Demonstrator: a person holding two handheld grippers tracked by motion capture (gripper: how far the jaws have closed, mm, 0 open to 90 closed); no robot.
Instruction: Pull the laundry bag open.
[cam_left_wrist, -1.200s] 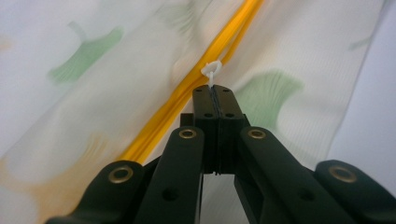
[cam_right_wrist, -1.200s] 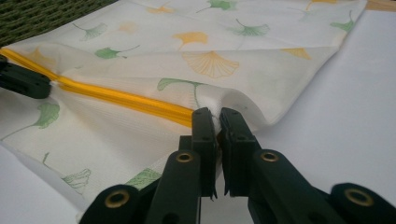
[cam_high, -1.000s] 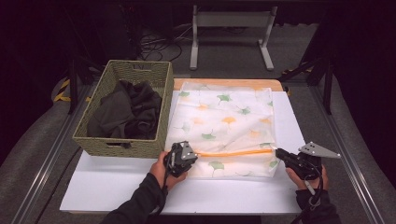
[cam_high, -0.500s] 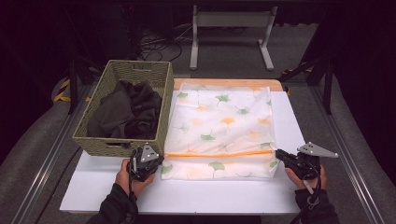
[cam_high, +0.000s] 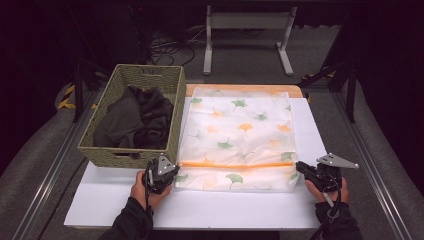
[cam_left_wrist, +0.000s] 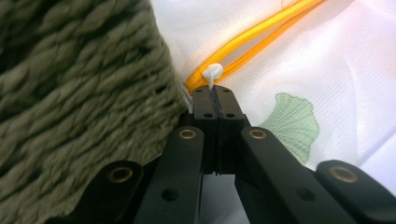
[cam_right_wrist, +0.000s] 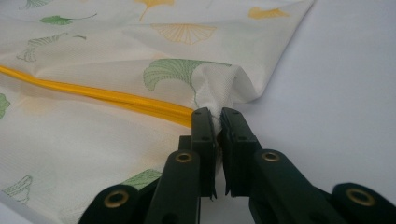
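High view: mesh bag (cam_high: 239, 135) lies flat on the white board (cam_high: 200, 205), its left edge touching the wicker basket (cam_high: 131, 117) of dark clothes (cam_high: 132, 117). Orange zipper (cam_high: 235, 164) runs 9 to 3 o'clock across the bag's near part. Left gripper (cam_high: 161, 172) sits at the zipper's 9 o'clock end, right gripper (cam_high: 315, 172) at the bag's 3 o'clock edge.

Left gripper view: my left jaws are pressed together on the white zipper pull (cam_left_wrist: 213, 73), which pokes out at 12 o'clock from the tips. Basket wall fills 9 to 11 o'clock and is touching or nearly touching the gripper. My read: the pull is at the end of its run, so I stop tugging here. Further force only drags the bag into the basket.

Right gripper view: my right jaws stand narrow, pinching a fold of the bag's corner (cam_right_wrist: 217, 88), zipper end just at 10 o'clock. I keep that pinch firm and pull lightly toward 3 o'clock, giving counter-tension so the zipper track stays straight. Thin mesh: I expect it to slip if I loosen.
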